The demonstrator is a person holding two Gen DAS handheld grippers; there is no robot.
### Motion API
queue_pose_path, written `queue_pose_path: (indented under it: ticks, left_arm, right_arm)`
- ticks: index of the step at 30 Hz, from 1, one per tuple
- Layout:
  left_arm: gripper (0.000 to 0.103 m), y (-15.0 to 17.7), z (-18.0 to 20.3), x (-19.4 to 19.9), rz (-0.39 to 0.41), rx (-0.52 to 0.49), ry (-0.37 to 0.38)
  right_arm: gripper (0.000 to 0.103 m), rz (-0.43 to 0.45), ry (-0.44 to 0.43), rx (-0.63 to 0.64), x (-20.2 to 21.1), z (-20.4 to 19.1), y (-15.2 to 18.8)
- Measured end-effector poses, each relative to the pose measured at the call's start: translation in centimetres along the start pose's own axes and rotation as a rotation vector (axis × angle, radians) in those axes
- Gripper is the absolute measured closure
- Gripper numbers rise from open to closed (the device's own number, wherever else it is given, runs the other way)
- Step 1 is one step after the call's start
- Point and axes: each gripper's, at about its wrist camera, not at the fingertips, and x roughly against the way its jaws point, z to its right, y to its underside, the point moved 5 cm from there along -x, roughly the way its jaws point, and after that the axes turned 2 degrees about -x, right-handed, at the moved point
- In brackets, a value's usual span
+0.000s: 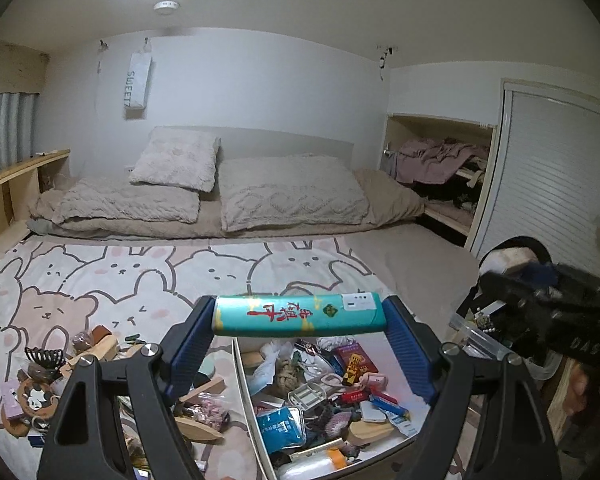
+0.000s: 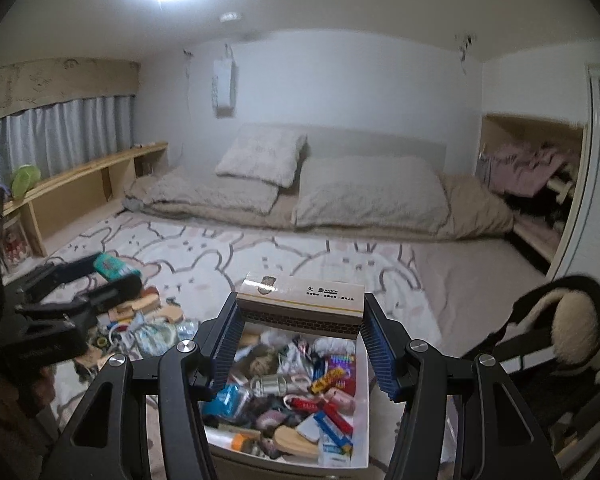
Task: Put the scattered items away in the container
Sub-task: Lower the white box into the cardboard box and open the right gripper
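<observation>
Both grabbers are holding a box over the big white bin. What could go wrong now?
1. The bin is already heaped, so the matchbox might slide off the pile when dropped.
2. The teal box is pinched only at its ends; it could twist loose and land on the bunny blanket.
3. Both grippers hang close together and might bump.

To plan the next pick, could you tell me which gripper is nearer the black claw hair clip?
Left. The left gripper is beside the black claw hair clip; the right gripper hangs over the white container.
</observation>
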Motion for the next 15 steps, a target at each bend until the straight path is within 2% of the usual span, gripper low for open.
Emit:
queue_pose_path:
  ticks: [6, 15]
  left_arm:
    - [0.02, 1.5, 0.3, -2.6, -0.049, -0.007, -0.014]
    - [0.02, 3.1, 0.7, -5.5, -0.109, -0.014, -0.026]
  right_arm:
    - [0.045, -0.126, -0.029, -0.024, -4.6, 1.5, 3.6]
    - [0.045, -0.242, -0.059, -0.017, -8.4, 1.9, 7.6]
